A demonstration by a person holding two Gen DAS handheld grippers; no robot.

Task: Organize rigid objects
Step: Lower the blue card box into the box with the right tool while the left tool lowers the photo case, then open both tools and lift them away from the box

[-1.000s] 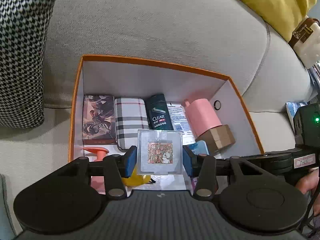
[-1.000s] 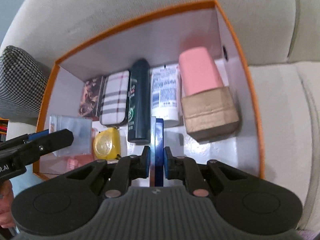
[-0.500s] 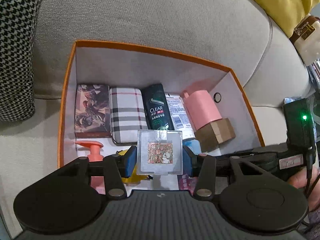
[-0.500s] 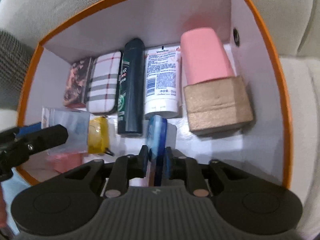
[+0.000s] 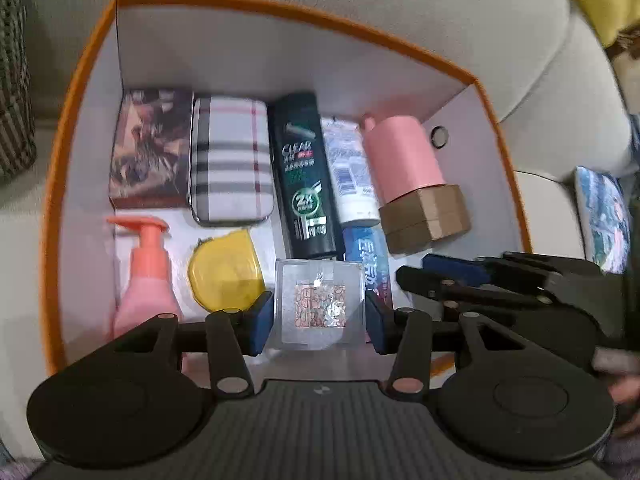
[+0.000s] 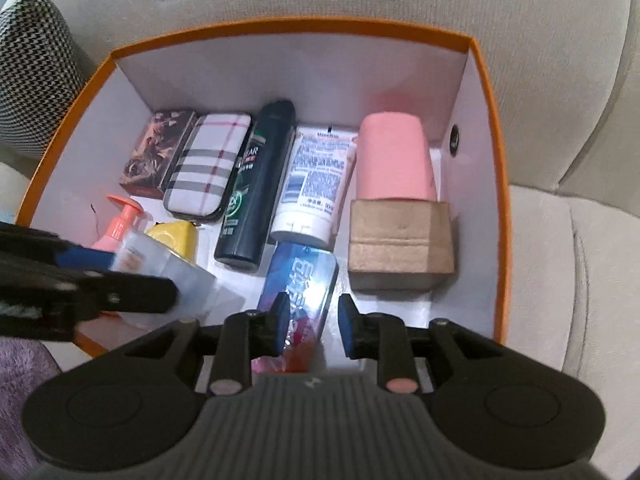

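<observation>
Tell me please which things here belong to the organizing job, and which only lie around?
Job: clear case in left gripper; blue tin below open right gripper; orange box.
Lying about: houndstooth cushion; sofa.

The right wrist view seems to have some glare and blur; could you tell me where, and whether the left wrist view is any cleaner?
Right wrist view: glare washes out the print on the blue tin, and the left tool entering from the side is motion-smeared. Left wrist view: soft throughout, the clear case has a small glint, and the orange box rim bows from fisheye distortion.
</observation>
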